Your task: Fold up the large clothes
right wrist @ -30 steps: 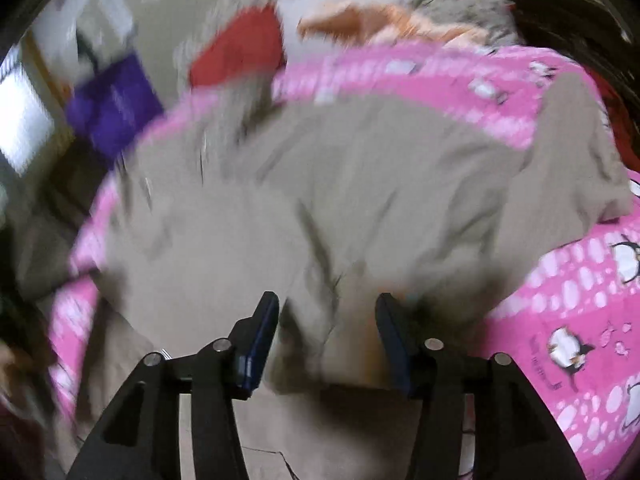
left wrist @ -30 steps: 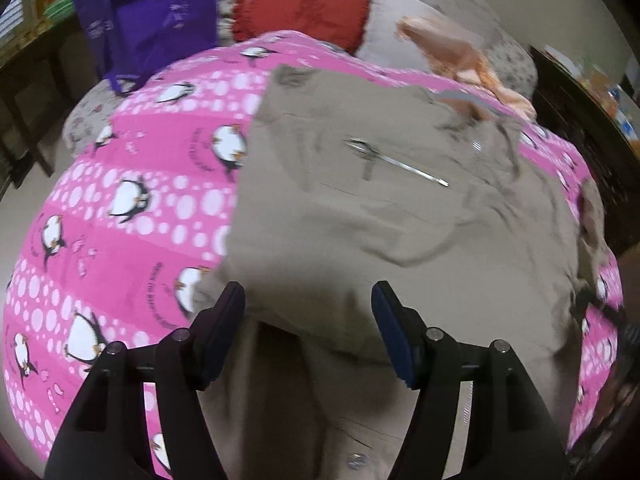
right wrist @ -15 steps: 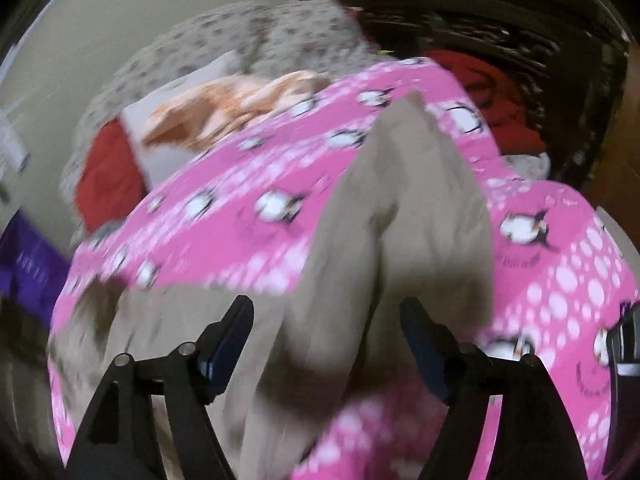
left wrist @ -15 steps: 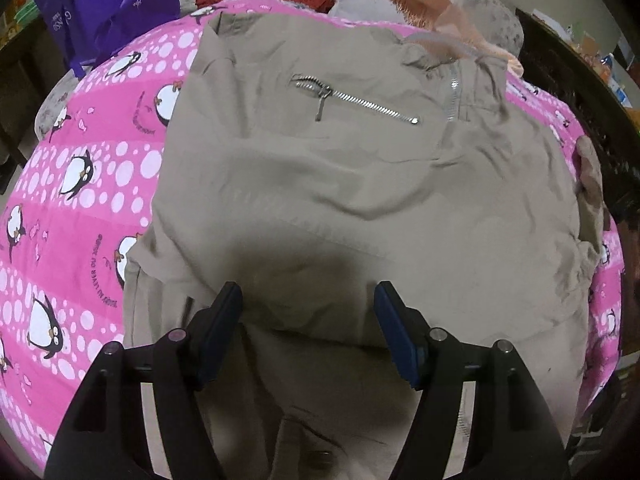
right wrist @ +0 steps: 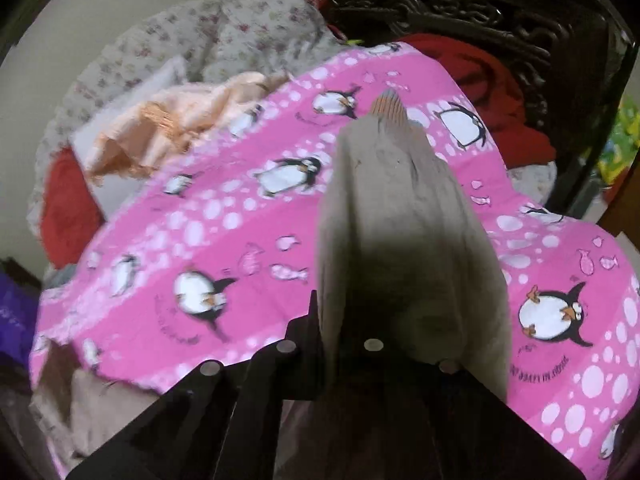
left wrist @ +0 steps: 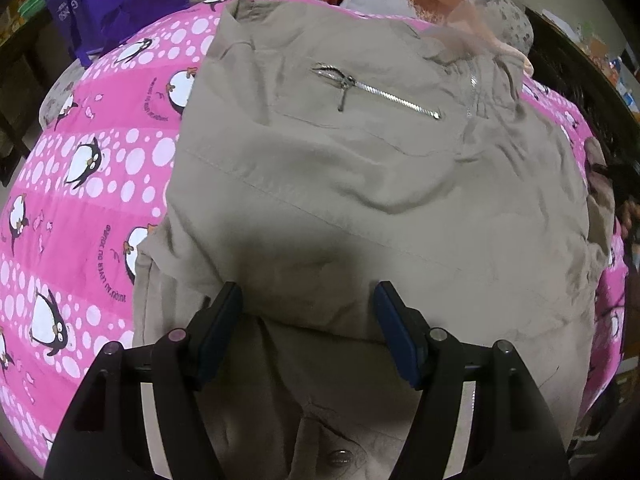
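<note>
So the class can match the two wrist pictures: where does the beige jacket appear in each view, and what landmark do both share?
Left wrist: the beige jacket fills the centre, spread flat beyond the open left gripper.
Right wrist: its sleeve runs up from bottom centre, with the right gripper shut on it.
Shared landmark: the pink penguin blanket.

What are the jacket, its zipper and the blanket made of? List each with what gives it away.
Jacket: thin woven cloth, probably cotton or nylon blend, matte beige; it creases softly and shows stitched seams.
Zipper: looks like metal, shiny silver teeth catching light.
Blanket: soft printed fabric, possibly fleece or quilted cotton; matte pink with penguins, no sheen. Too blurred to be certain.
</note>
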Demonstrator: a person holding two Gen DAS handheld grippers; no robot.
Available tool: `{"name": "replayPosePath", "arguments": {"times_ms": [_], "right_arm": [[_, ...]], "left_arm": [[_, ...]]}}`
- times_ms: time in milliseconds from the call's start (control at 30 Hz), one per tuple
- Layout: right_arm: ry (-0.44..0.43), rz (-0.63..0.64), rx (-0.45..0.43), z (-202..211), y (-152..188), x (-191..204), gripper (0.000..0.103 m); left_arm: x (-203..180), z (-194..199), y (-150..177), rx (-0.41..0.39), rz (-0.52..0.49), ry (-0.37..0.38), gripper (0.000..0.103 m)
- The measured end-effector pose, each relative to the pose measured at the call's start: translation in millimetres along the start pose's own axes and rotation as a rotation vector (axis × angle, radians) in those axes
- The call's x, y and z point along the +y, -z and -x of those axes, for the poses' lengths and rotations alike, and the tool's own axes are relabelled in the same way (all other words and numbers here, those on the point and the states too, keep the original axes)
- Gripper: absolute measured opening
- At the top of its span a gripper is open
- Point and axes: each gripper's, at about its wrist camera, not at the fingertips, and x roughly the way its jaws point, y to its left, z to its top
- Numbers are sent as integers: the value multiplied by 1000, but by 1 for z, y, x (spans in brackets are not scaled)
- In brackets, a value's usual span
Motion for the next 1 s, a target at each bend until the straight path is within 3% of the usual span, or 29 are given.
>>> {"name": "replayPosePath", "arguments": {"times_ms": [167,300,367,433,467,500,533,567,633,767,900,1000], "right_arm": [[-198,71,-63,72,11,18,4],[-399,229,-95,133,34,69,4],[-425,380,-138,160,57,107,4],[-371,464,-192,170,73,128,8],[-335,488,-217,169,79,136,23],[-301,493,-216,163,80,139,56],[-259,482,-205,155,79,140,72],[-210,448,-196,143,75,137,81],[-144,399,-183,122,65,126,80],[87,321,-137,73,30,95,80],[196,236,-134,49,6,58,80],[262,184,-101,35,-3,32,80]], "left_arm": [[15,14,-10,-48,81,23,68],[28,28,-14,-88,141,47,68],[32,33,-15,-92,164,57,68],[34,36,-12,-90,178,67,68],[35,38,-10,-90,177,71,68],[35,39,-8,-90,169,72,68],[35,39,-5,-89,162,68,68],[35,39,-3,-88,156,64,68],[39,36,1,-76,159,56,68],[47,25,5,-38,181,40,68],[48,20,2,-34,171,27,68],[40,17,-4,-50,149,64,70]]}}
